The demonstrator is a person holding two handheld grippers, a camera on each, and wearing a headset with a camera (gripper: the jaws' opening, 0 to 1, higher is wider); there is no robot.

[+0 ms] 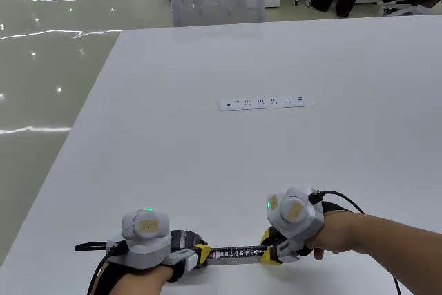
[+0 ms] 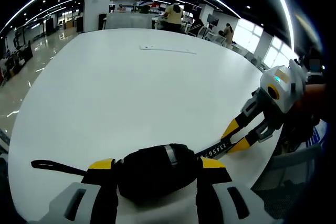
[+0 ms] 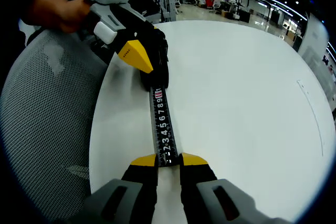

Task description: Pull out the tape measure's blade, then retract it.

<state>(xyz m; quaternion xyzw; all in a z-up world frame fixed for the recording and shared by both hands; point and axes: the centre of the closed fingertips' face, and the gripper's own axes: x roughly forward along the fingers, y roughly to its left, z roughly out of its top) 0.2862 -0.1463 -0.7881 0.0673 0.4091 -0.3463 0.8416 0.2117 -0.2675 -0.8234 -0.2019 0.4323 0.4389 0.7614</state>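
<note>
Sitting close to the near edge of the white table (image 1: 242, 157), the black tape measure case (image 2: 157, 179) is being clamped between the yellow-tipped jaws of the left gripper (image 2: 156, 163), with a thin black strap (image 2: 55, 167) trailing from it to one side. A short length of the blade (image 3: 160, 114) is being held drawn out just over the tabletop, its numbered face turned upward. Its free end is being pinched tight by the right gripper (image 3: 168, 159), whose jaws are closed on it. The two grippers are being held near each other, with the blade stretched straight between them. Well beyond them a white power strip (image 1: 266, 103) is lying flat on the table, and a grey mesh chair (image 1: 217, 1) is standing at the far edge.
</note>
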